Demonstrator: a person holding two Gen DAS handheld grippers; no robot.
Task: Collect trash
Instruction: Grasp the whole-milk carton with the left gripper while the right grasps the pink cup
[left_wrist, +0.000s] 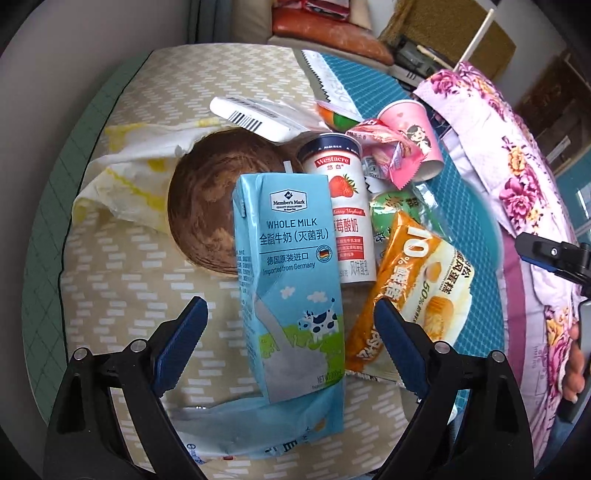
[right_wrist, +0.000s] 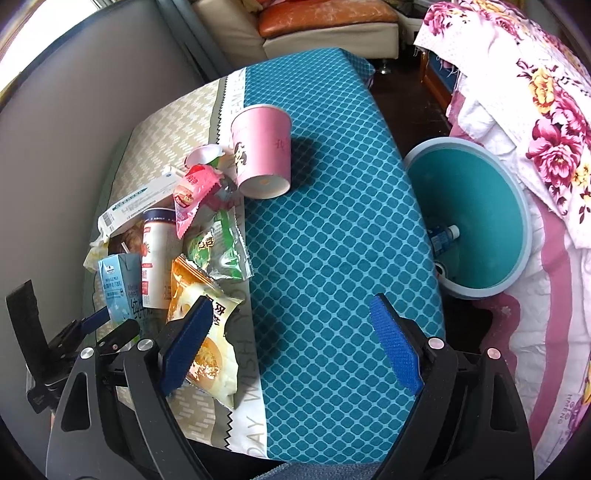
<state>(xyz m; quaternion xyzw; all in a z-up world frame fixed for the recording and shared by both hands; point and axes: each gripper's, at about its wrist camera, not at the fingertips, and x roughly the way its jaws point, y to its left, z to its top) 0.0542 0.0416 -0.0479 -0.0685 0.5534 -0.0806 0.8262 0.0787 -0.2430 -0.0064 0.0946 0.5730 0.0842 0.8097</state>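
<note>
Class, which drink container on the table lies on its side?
The pink paper cup; the milk carton and the yogurt bottle both stand upright.

A light-blue whole-milk carton (left_wrist: 291, 284) stands upright beside a white strawberry-yoghurt bottle (left_wrist: 341, 206), an orange snack wrapper (left_wrist: 410, 291) and a tipped pink paper cup (right_wrist: 264, 151), heaped near the table's left edge (right_wrist: 122, 173), with a teal round bin (right_wrist: 480, 218) off its right edge.

We see a light-blue whole-milk carton (left_wrist: 291, 280) printed with a black-and-white cow on green grass, a white yoghurt bottle (left_wrist: 341, 206) bearing a red strawberry, an orange-and-white snack wrapper (left_wrist: 413, 288), a pink paper cup (right_wrist: 264, 151), a teal diamond-patterned bench cloth (right_wrist: 332, 258), and a teal bin (right_wrist: 480, 218) rimmed pale blue.
</note>
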